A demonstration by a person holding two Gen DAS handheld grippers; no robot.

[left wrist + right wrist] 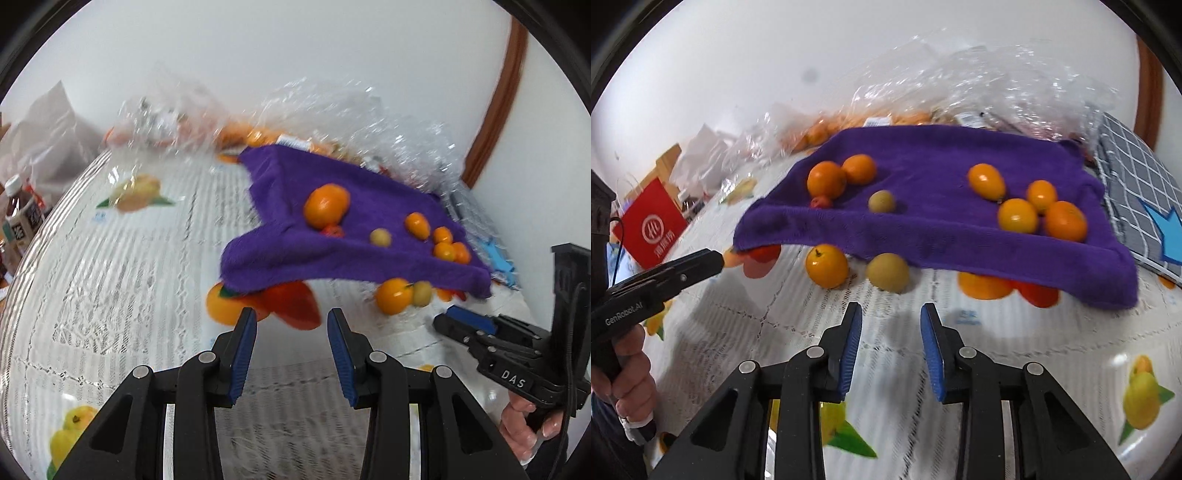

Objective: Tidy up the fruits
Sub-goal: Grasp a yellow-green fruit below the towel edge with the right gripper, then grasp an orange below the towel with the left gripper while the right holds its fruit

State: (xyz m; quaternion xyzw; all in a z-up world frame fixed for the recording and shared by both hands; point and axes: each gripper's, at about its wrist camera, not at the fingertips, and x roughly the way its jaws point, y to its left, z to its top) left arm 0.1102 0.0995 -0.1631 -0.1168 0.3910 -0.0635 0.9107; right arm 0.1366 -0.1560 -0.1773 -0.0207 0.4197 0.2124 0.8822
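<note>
Both hand-held grippers, left (291, 332) and right (891, 328), hover released; two fruits, an orange one (826, 266) and a yellowish one (888, 272), lie off the purple towel (945, 147), probably rolled there. The right seems aimed at them.

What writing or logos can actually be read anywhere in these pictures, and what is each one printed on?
"DAS": on the black body of the right tool.
"GenRobot.AI": on the black body of the left tool.
Red paper bag: a white round logo with characters under it, too blurred to read.
Bottle: its label is too blurred to read.
Tablecloth: small blue print, unreadable.
</note>
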